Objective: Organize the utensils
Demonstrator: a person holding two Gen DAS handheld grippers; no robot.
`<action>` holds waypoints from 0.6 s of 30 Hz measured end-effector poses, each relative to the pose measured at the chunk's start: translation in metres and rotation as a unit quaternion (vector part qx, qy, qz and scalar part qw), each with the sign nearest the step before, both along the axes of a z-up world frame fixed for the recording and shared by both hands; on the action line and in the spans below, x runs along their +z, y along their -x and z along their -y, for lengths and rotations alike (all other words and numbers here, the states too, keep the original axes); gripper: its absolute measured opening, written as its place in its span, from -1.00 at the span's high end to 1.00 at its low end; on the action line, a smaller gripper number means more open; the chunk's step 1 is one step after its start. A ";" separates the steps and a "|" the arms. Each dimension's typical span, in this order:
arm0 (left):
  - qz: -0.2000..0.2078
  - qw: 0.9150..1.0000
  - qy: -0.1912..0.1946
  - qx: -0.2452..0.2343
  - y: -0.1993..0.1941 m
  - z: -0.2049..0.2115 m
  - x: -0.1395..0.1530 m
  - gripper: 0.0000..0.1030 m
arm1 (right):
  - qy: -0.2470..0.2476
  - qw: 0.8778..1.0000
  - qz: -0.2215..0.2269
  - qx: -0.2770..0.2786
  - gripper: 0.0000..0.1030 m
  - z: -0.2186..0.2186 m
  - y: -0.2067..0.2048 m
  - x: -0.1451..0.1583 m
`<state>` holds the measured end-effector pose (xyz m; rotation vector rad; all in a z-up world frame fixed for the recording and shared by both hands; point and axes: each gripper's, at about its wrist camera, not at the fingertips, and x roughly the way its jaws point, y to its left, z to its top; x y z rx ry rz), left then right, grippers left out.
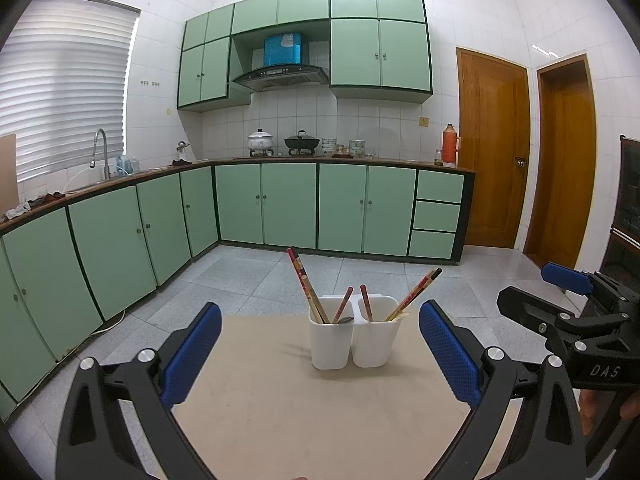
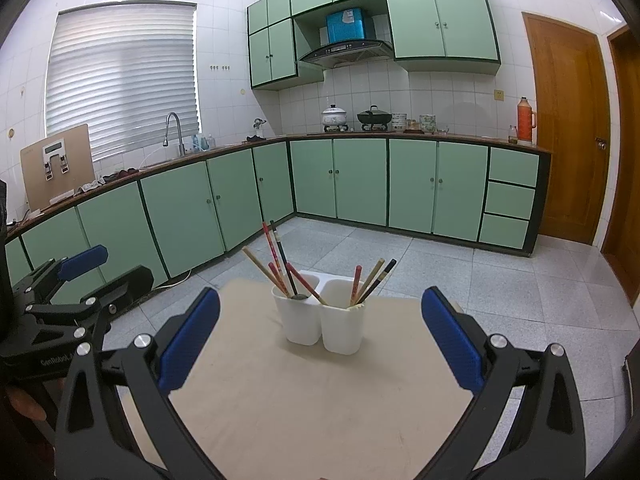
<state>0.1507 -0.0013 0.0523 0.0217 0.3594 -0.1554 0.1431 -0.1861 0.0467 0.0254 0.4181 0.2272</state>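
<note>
Two white utensil cups stand side by side at the far end of a small beige table [image 1: 280, 400]. The left cup [image 1: 331, 344] holds chopsticks [image 1: 306, 284] and a metal spoon. The right cup [image 1: 374, 340] holds several chopsticks [image 1: 416, 294]. In the right wrist view the same left cup [image 2: 302, 320] and right cup [image 2: 343, 330] stand with chopsticks leaning out. My left gripper [image 1: 320, 354] is open and empty, short of the cups. My right gripper [image 2: 320, 336] is open and empty too; it also shows in the left wrist view [image 1: 568, 292] at the right.
The table [image 2: 320, 400] stands on a grey tiled floor. Green kitchen cabinets [image 1: 280, 204] run along the left and back walls, with a sink, pots and a thermos on the counter. Two wooden doors [image 1: 496, 148] are at the right.
</note>
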 end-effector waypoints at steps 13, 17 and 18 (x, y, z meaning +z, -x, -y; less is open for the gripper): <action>0.000 1.000 0.000 0.000 0.000 -0.001 0.000 -0.88 | 0.001 1.000 -0.001 0.002 -0.90 -0.001 -0.002 -0.003; 0.000 1.000 -0.001 0.000 0.000 -0.001 0.000 -0.88 | 0.002 1.000 -0.001 0.002 -0.90 -0.001 -0.002 -0.003; 0.000 1.000 -0.001 0.000 0.000 -0.001 0.000 -0.88 | 0.001 1.000 -0.001 0.002 -0.90 -0.001 -0.002 -0.003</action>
